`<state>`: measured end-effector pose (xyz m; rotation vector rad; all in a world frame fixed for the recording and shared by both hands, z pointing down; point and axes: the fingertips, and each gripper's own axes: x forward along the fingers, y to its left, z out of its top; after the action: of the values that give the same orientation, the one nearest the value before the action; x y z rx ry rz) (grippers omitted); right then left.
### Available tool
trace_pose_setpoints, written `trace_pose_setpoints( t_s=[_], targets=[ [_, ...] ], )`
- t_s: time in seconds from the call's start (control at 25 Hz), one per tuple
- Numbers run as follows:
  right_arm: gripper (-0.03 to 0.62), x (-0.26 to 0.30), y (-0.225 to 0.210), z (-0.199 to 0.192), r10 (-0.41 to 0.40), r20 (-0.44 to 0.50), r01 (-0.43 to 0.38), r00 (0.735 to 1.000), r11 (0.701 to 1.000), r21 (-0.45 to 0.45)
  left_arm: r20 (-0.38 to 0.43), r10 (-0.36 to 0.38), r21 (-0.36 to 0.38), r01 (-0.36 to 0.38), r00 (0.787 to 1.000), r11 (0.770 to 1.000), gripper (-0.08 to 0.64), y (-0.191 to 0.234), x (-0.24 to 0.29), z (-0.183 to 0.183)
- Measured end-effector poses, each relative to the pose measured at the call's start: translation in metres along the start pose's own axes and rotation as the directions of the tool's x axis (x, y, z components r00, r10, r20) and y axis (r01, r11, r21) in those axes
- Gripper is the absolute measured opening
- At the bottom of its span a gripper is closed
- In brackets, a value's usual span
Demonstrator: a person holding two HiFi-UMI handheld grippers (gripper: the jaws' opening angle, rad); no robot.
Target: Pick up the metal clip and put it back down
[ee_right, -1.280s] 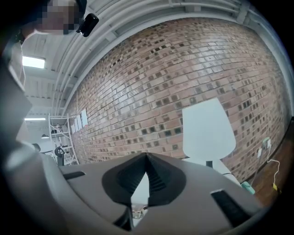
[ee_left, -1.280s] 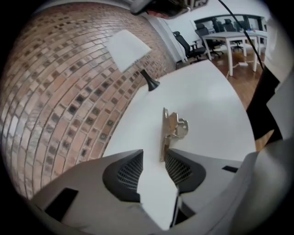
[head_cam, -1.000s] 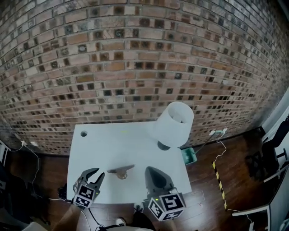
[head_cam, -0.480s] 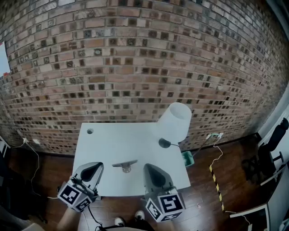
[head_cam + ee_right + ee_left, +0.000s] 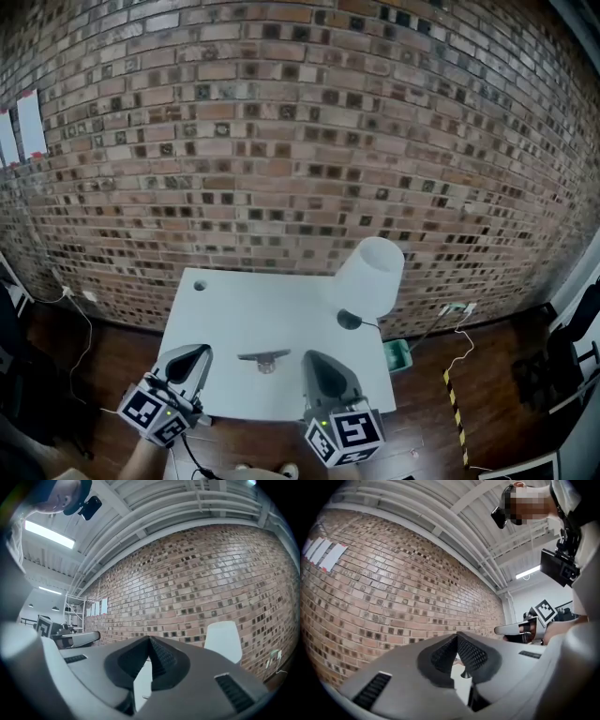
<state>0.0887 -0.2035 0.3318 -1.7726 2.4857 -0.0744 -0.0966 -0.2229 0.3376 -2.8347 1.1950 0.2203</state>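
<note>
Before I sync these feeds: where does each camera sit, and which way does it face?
Head view: on the person's head, looking down at the white table and metal clip; left gripper and right gripper show below.
Left gripper view: on the left gripper, along shut jaws toward the brick wall; right gripper and person's torso at right.
Right gripper view: on the right gripper, along shut jaws toward wall and lamp; left gripper at left.
Both gripper views share the wall and each other's gripper.
</note>
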Motion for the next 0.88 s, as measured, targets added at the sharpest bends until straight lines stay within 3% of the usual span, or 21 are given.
trace_pose_setpoints(
  t_s=[0.32,0.64,0.88],
  targets=[
    [-0.011,0.007,0.003,-0.009,0.046,-0.019,-0.047,0.999,0.998,-0.032,-0.031,0.0,0.025,0.001,1.0,1.0,0.017,-0.006,0.006,-0.005],
    [-0.011,-0.001,0.012,-0.013,0.018,-0.049,-0.021,0.999,0.999,-0.041,-0.075,-0.052,0.049,0.056,0.996,0.997,0.017,-0.013,0.001,-0.011],
    [-0.011,-0.022,0.029,-0.031,-0.016,-0.091,0.016,0.996,1.0,-0.003,-0.137,-0.106,0.021,0.11,0.985,0.994,0.017,-0.024,-0.015,-0.03]
  ],
)
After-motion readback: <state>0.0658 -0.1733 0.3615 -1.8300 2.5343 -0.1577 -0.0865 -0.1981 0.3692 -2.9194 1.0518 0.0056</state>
